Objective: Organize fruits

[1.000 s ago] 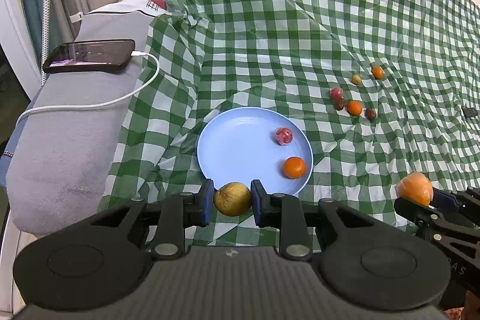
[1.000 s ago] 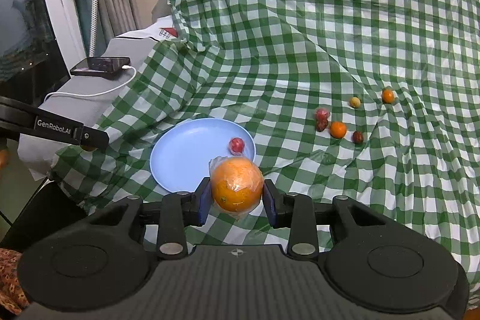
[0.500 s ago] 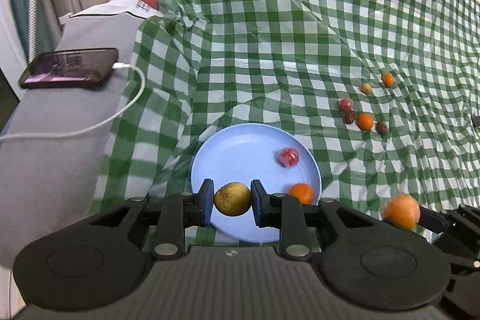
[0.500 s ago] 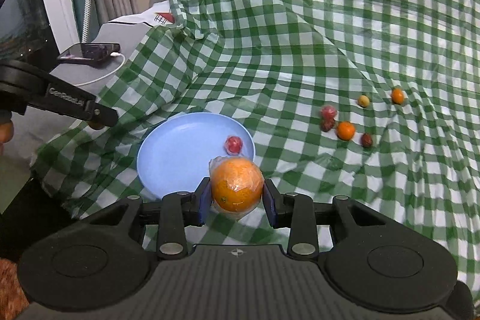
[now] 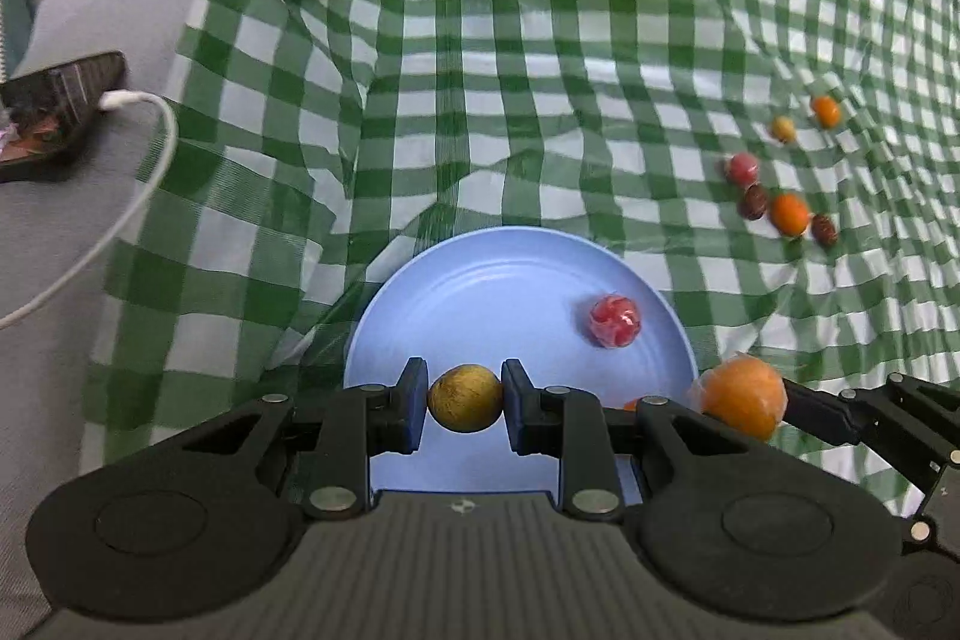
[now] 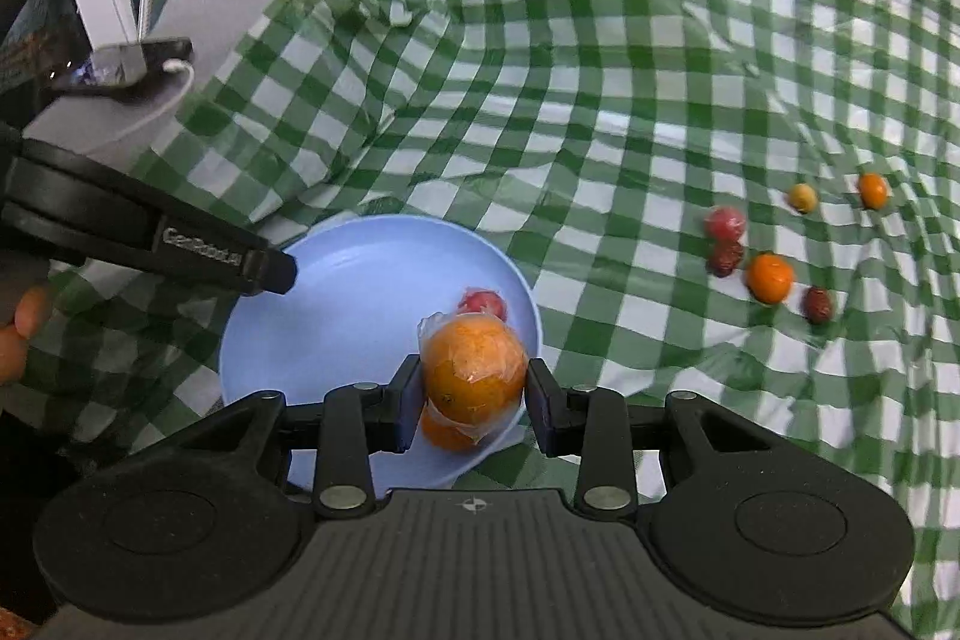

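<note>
Left wrist view shows the left tool (image 5: 465,400) clamped on a small yellow-brown round fruit (image 5: 465,399), held over the near half of the blue plate (image 5: 480,274). The right tool (image 6: 474,391) grips a plastic-wrapped orange (image 6: 474,370), poised over the plate's rim at about 5 o'clock. On the plate already lie a wrapped red fruit (image 5: 614,320) at about 2 o'clock and a small orange fruit (image 6: 447,433), mostly hidden under the wrapped orange. Six loose fruits (image 6: 770,277) sit in a cluster on the green checked cloth (image 6: 600,70), well apart from the plate toward 2 o'clock.

The risks, as I judge them: the wrapped orange hangs right above the small orange fruit, so letting go there could knock one or both off the rim and onto the cloth. Its film looks slick and loose, which may let it slip or cling to a pad on release. The plate rests on rumpled, soft cloth and may tip under a weight set near its edge. Both tools crowd the same plate and could collide. The round yellow-brown fruit will likely roll if dropped from any height.

The yellow-brown fruit has dull, slightly mottled skin; the orange is bright, with crinkled film gathered at its top.
</note>
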Demonstrator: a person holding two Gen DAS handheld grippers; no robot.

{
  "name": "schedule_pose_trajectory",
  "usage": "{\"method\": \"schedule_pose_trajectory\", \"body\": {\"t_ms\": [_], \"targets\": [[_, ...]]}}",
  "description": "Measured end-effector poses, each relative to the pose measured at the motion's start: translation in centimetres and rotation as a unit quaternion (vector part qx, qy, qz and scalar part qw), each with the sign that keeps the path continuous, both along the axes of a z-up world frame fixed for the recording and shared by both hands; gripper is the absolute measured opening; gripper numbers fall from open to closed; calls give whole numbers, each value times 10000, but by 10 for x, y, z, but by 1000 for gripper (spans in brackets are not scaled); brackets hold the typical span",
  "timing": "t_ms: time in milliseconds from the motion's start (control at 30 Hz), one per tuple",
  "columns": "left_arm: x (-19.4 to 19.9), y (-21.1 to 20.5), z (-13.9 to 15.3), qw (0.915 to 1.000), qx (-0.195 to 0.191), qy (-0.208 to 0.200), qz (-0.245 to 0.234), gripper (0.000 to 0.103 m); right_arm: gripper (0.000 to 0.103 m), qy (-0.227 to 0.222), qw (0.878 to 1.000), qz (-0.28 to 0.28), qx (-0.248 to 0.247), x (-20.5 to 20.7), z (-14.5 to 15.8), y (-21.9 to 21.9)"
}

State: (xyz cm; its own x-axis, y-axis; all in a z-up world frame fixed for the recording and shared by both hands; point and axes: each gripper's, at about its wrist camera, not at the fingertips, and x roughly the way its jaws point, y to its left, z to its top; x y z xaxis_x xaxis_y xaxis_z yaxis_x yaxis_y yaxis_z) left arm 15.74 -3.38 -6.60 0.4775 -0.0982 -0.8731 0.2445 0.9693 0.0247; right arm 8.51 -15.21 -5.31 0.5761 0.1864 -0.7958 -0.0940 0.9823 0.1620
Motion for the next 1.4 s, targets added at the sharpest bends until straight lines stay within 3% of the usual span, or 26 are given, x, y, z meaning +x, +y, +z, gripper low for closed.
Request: {"method": "schedule_pose_trajectory", "body": {"t_ms": [533,600,633,667,700,767,900,1067,1400], "targets": [[37,-9,-49,9990,366,204,-124,29,38,200,9988,413,-177,36,-40,15],[37,-7,-47,9992,340,163,-138,46,45,195,9985,481,-142,38,-40,16],[35,-6,-43,9994,314,103,-139,73,52,176,9986,475,-151,37,-38,15],[32,-4,-38,9995,268,-5,-136,95,67,163,9985,493,-151,36,-36,15],[27,-2,-31,9996,217,-135,-132,101,77,149,9984,515,-160,33,-31,15],[12,2,-19,9991,165,-322,-209,102,84,114,9982,566,-157,25,-22,13],[-25,15,-1,9989,307,-283,-216,102,94,164,9983,556,-25,-8,3,8],[-76,41,19,9997,101,-178,164,103,96,404,9981,372,285,-50,27,8],[-130,57,46,9972,4,-608,439,103,98,-188,9997,126,129,-95,65,14]]}}
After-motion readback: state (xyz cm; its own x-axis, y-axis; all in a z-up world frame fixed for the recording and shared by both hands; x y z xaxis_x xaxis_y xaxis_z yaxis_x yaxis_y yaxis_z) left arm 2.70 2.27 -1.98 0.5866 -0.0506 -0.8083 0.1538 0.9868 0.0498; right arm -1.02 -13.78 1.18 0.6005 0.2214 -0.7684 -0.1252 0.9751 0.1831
